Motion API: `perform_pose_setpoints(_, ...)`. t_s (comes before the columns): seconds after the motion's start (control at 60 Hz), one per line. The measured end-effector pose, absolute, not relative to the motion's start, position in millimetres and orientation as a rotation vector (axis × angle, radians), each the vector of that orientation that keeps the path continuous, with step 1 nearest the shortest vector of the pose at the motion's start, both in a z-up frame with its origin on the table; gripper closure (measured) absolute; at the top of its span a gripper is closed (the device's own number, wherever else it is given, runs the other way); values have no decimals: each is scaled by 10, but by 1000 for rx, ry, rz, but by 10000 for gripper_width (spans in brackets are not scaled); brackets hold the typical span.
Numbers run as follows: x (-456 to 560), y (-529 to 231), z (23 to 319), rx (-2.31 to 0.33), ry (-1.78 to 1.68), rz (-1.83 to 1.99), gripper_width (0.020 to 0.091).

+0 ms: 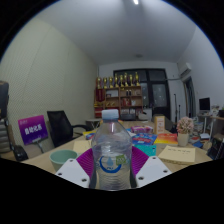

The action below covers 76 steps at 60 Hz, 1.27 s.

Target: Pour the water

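A clear plastic water bottle (111, 150) with a white cap and a blue-green label stands upright between my fingers. My gripper (112, 163) is shut on the bottle, its purple pads (85, 161) pressing against both sides of the body. The bottle is lifted above the table (60, 150). A light green bowl (63, 157) sits on the table just left of the bottle, partly hidden by the left finger.
The table beyond holds colourful papers, a wooden board (178, 154) and boxes to the right. A black office chair (64, 127) and a purple sign (33, 128) stand at left. Shelves with bottles (120, 95) line the far wall.
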<state>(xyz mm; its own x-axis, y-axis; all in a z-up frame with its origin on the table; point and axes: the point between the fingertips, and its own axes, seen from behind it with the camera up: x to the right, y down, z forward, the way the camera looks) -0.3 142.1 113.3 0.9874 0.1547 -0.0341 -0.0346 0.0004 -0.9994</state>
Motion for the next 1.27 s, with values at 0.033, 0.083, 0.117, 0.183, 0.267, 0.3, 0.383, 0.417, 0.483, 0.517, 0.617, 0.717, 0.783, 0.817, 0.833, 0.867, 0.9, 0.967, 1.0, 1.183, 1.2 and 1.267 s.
perform_pose_setpoints(0.033,16,1427,1074,-1577,-114,131,620)
perform_pose_setpoints(0.083,-6,1377,1068,-1553,-118,144,638)
perform_pose_setpoints(0.117,12,1371,1083,-1553,-109,151,640)
perform_pose_setpoints(0.183,13,1370,1111,-1554,-106,162,640)
perform_pose_setpoints(0.267,75,1368,1109,-1547,-95,178,591)
perform_pose_setpoints(0.3,76,1390,1140,-1550,-92,180,550)
perform_pose_setpoints(0.383,81,1374,1121,-1562,-108,171,466)
perform_pose_setpoints(0.417,85,1362,1095,-1578,-122,155,419)
perform_pose_setpoints(0.483,80,1308,1100,-1584,-170,111,255)
perform_pose_setpoints(0.517,79,1285,1121,-1577,-188,98,251)
perform_pose_setpoints(0.617,23,1169,1111,-1575,-230,102,258)
perform_pose_setpoints(0.717,11,1053,1105,-1593,-223,97,254)
perform_pose_setpoints(0.783,44,932,1126,-1598,-210,85,253)
perform_pose_setpoints(0.817,69,838,1152,-1601,-207,85,252)
perform_pose_setpoints(0.833,75,798,1151,-1602,-206,85,253)
perform_pose_setpoints(0.867,99,707,1159,-1606,-201,84,253)
perform_pose_setpoints(0.9,105,631,1179,-1612,-199,79,254)
perform_pose_setpoints(0.967,177,377,1165,-1631,-182,73,256)
perform_pose_setpoints(1.0,201,238,1166,-1638,-169,76,254)
perform_pose_setpoints(1.183,132,-541,1126,-1670,-166,99,256)
perform_pose_setpoints(1.2,127,-607,1131,-1672,-164,100,257)
perform_pose_setpoints(1.267,80,-955,1152,-1674,-158,111,253)
